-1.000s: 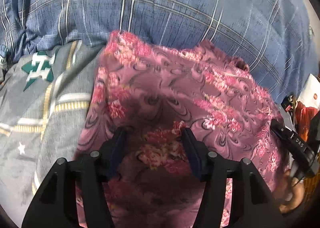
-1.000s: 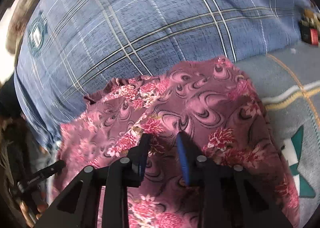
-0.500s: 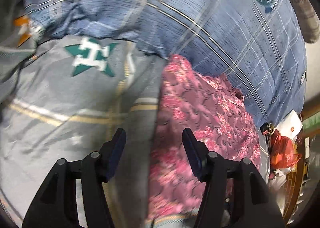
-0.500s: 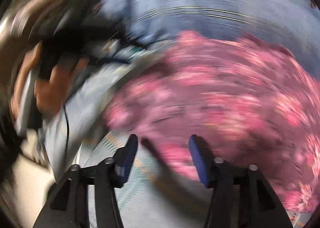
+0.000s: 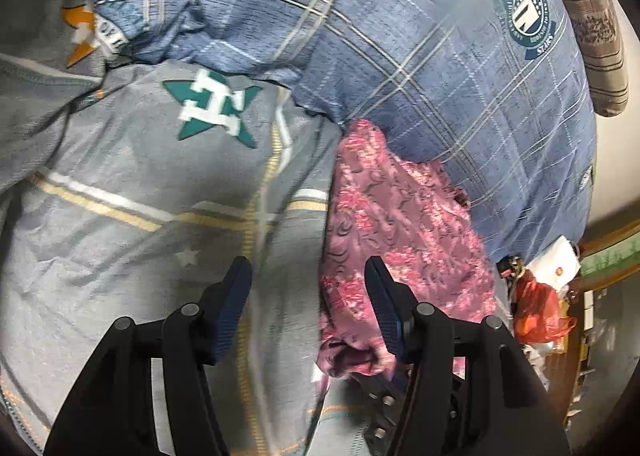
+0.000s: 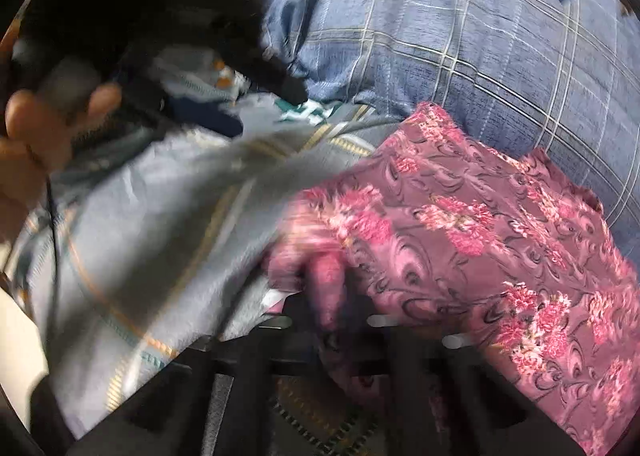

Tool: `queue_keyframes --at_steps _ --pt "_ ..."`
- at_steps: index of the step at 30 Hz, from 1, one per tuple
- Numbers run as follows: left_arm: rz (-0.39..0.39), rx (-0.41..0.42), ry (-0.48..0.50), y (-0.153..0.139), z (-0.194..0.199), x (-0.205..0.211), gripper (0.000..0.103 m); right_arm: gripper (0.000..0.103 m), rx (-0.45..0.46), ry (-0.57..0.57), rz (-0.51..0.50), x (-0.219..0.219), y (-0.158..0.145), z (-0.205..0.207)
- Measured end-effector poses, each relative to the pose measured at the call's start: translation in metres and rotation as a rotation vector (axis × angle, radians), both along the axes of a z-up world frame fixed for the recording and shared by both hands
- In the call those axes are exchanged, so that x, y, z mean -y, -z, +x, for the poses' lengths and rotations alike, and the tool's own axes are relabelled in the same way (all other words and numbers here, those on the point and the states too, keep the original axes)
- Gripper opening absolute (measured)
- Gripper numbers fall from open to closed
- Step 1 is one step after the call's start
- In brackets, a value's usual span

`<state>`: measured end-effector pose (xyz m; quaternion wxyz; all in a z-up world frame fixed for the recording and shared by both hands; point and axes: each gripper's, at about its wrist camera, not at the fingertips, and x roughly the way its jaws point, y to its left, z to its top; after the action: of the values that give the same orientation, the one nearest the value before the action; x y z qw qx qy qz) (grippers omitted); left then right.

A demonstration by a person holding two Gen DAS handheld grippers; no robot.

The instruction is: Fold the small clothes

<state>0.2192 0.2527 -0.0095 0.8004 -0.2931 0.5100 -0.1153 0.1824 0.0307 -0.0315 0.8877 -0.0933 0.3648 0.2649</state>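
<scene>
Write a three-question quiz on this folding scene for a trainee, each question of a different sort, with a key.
1. True or false: the left gripper has the pink floral garment clamped between its fingers.
2. Multiple choice: the far end of the pink floral garment lies against which item? A) the blue plaid pillow B) a wooden chair C) a laundry basket
3. Fill in: the right gripper pinches the garment's near ____.

Key
1. False: its jaws stand open over the grey bedsheet, beside the garment's edge.
2. A
3. corner; motion blur hides the fingertips, but cloth bunches between them.
</scene>
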Motion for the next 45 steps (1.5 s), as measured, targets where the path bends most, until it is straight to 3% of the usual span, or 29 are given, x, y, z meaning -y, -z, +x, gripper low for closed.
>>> queue_keyframes --at_steps 3,5,9,15,19,20,22,23,25,28,30,34,35,36,38,42,44,45 --pt "-0.061 -0.003 0.033 -0.002 0.013 0.014 0.059 0.006 0.027 0.025 0.113 0.024 -0.021 -0.005" --pt "-0.108 -0.015 0.042 -0.002 0.026 0.026 0.067 0.006 0.033 0.042 0.168 0.04 -0.031 -0.011" --pt "-0.168 -0.075 0.045 0.009 0.055 0.055 0.07 0.006 0.016 0.058 0.22 0.058 -0.035 -0.01" --pt "-0.027 -0.159 0.072 0.023 0.079 0.094 0.07 0.006 -0.004 0.054 0.282 0.068 -0.033 -0.01" --pt "-0.06 -0.184 0.068 0.029 0.083 0.095 0.07 0.006 -0.015 0.058 0.328 0.078 -0.031 -0.011" --pt "-0.077 -0.183 0.077 0.029 0.083 0.097 0.067 0.006 -0.019 0.062 0.341 0.081 -0.03 -0.009" --pt "-0.09 -0.169 0.105 0.028 0.082 0.1 0.043 0.006 -0.024 0.073 0.364 0.088 -0.03 -0.008" --pt "-0.111 -0.169 0.126 0.028 0.081 0.101 0.023 0.006 -0.028 0.076 0.376 0.091 -0.03 -0.007" --pt "-0.126 -0.177 0.142 0.025 0.081 0.103 0.019 0.006 -0.029 0.084 0.387 0.096 -0.03 -0.007" --pt "-0.036 -0.146 0.139 0.013 0.078 0.102 0.024 0.006 -0.065 0.046 0.399 0.096 -0.027 -0.003" --pt "0.028 -0.143 0.116 0.01 0.078 0.097 0.053 0.006 -0.079 0.019 0.368 0.087 -0.023 -0.001" --pt "0.068 -0.17 0.097 0.013 0.078 0.079 0.055 0.017 -0.13 -0.041 0.258 0.058 -0.009 0.001" --pt "0.065 -0.163 0.088 0.01 0.078 0.073 0.055 0.028 -0.119 -0.054 0.204 0.048 -0.006 -0.002" --pt "0.056 -0.154 0.08 0.008 0.076 0.065 0.055 0.048 -0.107 -0.062 0.159 0.041 -0.005 -0.004" --pt "0.028 -0.147 0.062 0.005 0.073 0.05 0.055 0.062 -0.047 -0.079 0.065 0.024 -0.002 -0.011" --pt "-0.006 -0.149 0.032 0.006 0.068 0.026 0.055 0.066 0.025 -0.144 -0.159 -0.019 0.014 -0.017" --pt "-0.026 -0.148 0.02 0.007 0.064 0.016 0.055 0.066 0.123 -0.134 -0.293 -0.039 0.024 -0.02" --pt "-0.036 -0.147 0.018 0.008 0.062 0.011 0.055 0.063 0.144 -0.128 -0.297 -0.042 0.024 -0.02"
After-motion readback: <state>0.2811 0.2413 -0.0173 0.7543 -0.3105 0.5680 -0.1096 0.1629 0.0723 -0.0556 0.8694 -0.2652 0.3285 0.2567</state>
